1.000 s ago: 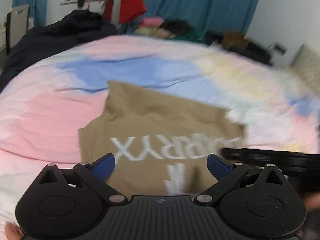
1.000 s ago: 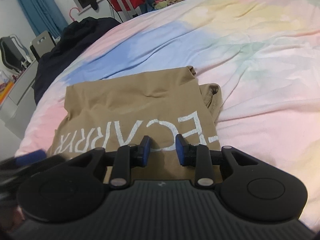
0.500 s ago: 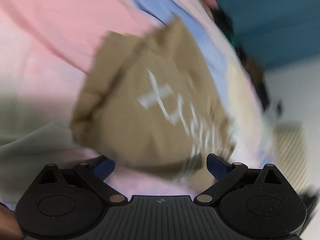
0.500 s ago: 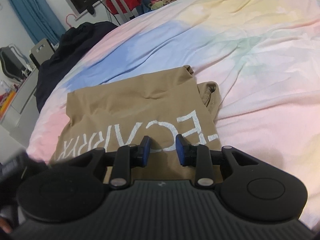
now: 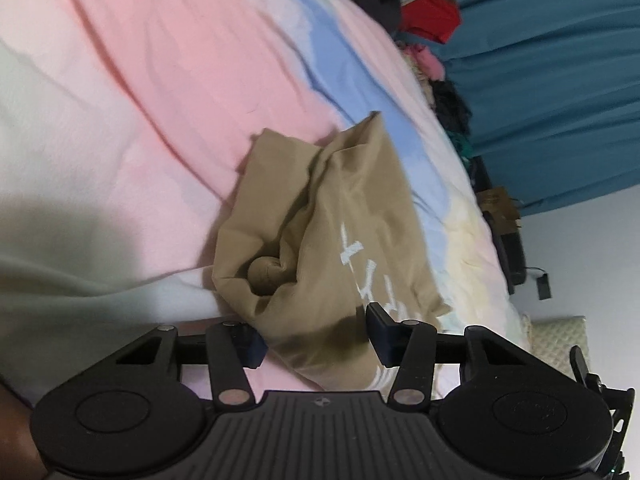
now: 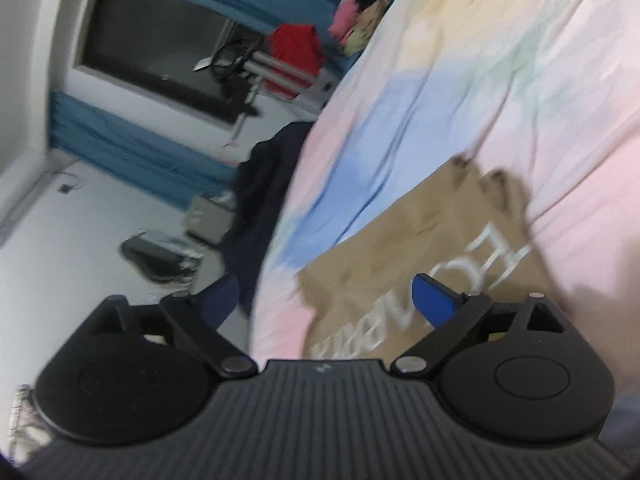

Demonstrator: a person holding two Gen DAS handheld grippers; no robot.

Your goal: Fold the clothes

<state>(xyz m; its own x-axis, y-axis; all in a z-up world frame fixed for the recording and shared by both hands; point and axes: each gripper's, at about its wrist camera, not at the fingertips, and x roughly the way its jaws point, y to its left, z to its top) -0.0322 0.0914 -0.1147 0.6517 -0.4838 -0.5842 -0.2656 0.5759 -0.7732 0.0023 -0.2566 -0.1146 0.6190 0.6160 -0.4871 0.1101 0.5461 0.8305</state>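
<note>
A tan T-shirt (image 5: 332,236) with white lettering lies folded and rumpled on the pastel bedspread (image 5: 140,100). My left gripper (image 5: 316,340) is open, rolled sideways, its jaws on either side of the shirt's near edge without closing on it. In the right wrist view the same tan shirt (image 6: 424,248) lies on the bedspread (image 6: 500,72). My right gripper (image 6: 326,300) is wide open and tilted, just over the shirt's near corner by the bed's edge.
Blue curtains (image 5: 552,80), a red garment (image 5: 432,16) and a pile of clothes (image 5: 432,64) stand beyond the bed. A dark garment (image 6: 268,200) hangs over the bed's side, with a window (image 6: 160,48) and floor clutter (image 6: 160,256) past it.
Both grippers have rolled sideways. My right gripper went from nearly shut to wide open. My left gripper moved in to the shirt's edge and its jaws narrowed. The shirt's left side is now bunched up.
</note>
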